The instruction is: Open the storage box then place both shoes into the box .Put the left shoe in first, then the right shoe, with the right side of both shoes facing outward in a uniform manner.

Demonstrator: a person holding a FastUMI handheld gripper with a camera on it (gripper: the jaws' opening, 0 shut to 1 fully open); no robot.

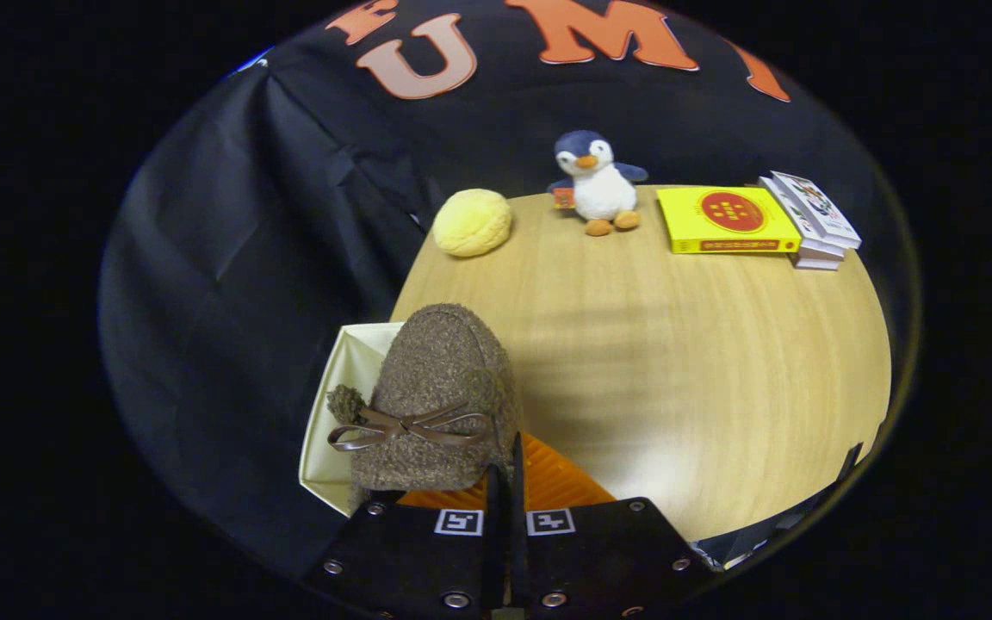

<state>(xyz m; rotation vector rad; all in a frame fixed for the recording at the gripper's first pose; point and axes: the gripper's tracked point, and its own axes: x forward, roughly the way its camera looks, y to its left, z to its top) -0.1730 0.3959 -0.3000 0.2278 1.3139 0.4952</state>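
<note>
one fuzzy brown slipper with leather bow (pixel 436 396) hangs off claw (pixel 505 482), fingers pinched narrow on its rear rim, over white storage box (pixel 337 405) at wooden table (pixel 677 387) edge. looks soft, light, floppy; rim grip seems best.

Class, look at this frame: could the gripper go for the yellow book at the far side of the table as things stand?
Probably not yet. The gripper looks shut on the fuzzy brown shoe, held over the white storage box. The table between it and the yellow book is bare, but its fingers are occupied.
</note>
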